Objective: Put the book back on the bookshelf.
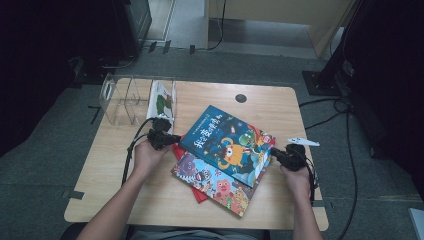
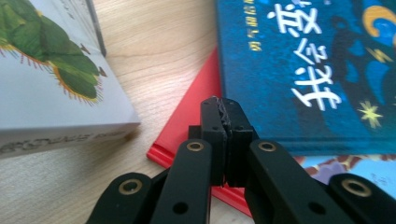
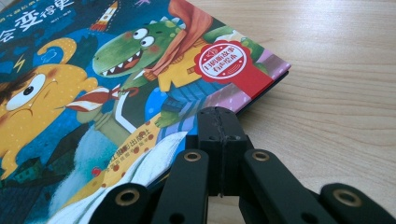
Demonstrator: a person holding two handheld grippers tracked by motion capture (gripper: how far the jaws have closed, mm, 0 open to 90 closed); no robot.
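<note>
- The blue picture book lies on top of the stack, askew over a purple-covered book and a red one, mid-worktop.
- Left tongs are pressed together, empty, at its left edge; right tongs likewise together at its right corner.
- To lift it cleanly, I'd part both tongs first, then pinch opposite edges evenly.
- The clear rack holding a white book looks the likely destination.

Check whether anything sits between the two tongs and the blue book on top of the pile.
Nothing visible does. The left tongs, shut, sit at the blue book's near-left edge, over the red book beneath. The right tongs, also shut, sit right at its opposite edge, with bare table beside them.
</note>
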